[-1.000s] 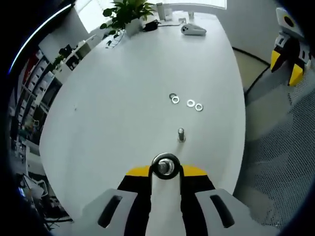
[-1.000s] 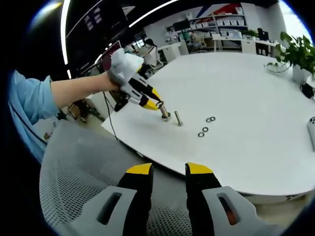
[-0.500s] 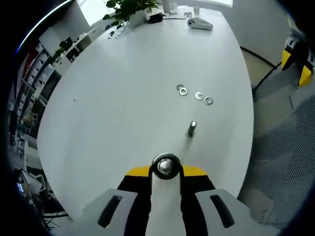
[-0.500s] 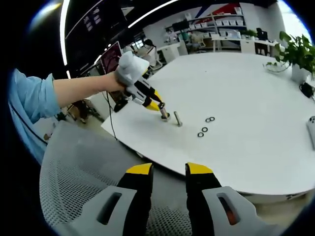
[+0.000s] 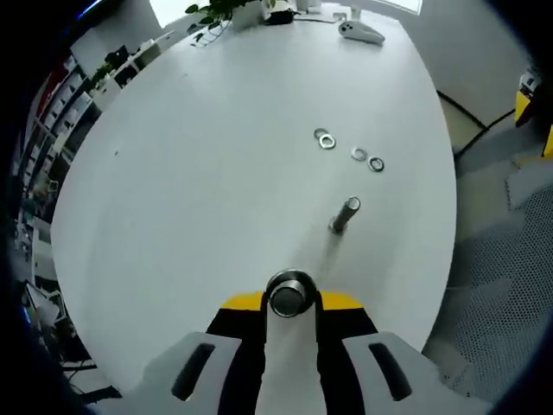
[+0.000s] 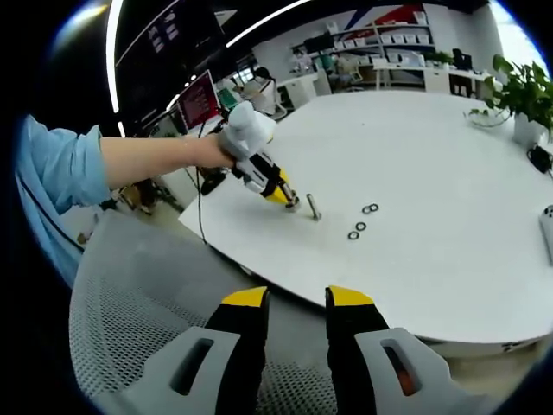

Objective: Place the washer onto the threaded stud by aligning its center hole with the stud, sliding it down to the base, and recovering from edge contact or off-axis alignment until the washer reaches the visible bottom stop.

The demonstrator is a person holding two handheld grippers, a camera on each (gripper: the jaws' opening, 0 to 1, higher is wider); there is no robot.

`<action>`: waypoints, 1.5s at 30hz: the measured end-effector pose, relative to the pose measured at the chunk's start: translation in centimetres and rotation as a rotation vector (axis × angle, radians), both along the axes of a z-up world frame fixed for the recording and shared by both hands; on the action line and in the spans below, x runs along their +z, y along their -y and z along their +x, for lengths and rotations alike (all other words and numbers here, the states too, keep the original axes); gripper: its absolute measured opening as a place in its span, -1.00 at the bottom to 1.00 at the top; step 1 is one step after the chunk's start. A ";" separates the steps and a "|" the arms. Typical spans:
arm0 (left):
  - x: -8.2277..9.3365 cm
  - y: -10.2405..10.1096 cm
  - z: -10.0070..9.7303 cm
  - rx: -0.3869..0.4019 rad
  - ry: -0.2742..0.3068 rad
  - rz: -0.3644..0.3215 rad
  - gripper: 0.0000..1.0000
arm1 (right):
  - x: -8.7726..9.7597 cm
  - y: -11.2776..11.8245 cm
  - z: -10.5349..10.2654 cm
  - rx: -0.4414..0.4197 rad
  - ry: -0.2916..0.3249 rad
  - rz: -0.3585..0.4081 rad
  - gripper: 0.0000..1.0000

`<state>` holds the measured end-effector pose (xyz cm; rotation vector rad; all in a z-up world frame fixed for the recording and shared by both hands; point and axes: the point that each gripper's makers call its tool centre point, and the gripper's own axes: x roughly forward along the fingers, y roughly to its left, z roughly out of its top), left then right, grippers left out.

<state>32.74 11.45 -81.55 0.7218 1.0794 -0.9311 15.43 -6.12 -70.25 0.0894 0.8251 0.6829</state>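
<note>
A short threaded stud [image 5: 344,216] stands on the white table [image 5: 190,173], a little beyond and to the right of my left gripper [image 5: 290,303]. That gripper is shut on a round metal piece [image 5: 290,294], a ring around a shiny core. Several loose washers [image 5: 326,141] lie farther along the table. In the right gripper view, a hand holds the left gripper [image 6: 287,197] low over the table, its tip just left of the stud [image 6: 313,207], with the washers [image 6: 360,226] to its right. My right gripper [image 6: 297,299] hangs off the table, open with nothing between its fingers.
A grey mesh chair [image 6: 138,328] lies under the right gripper, short of the table's near edge [image 6: 363,322]. A person's arm in a blue sleeve [image 6: 60,177] reaches in from the left. A potted plant [image 6: 518,95] and a white device [image 5: 361,32] sit at the far end.
The hand has tilted the left gripper lower and flatter, bringing its tip down to the table beside the stud. The left view has shifted with it. The right gripper has stayed still.
</note>
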 end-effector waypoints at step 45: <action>19.6 -10.7 -10.2 0.538 0.470 -0.551 -0.22 | -0.3 -1.0 -1.4 0.142 -0.036 -0.030 -0.40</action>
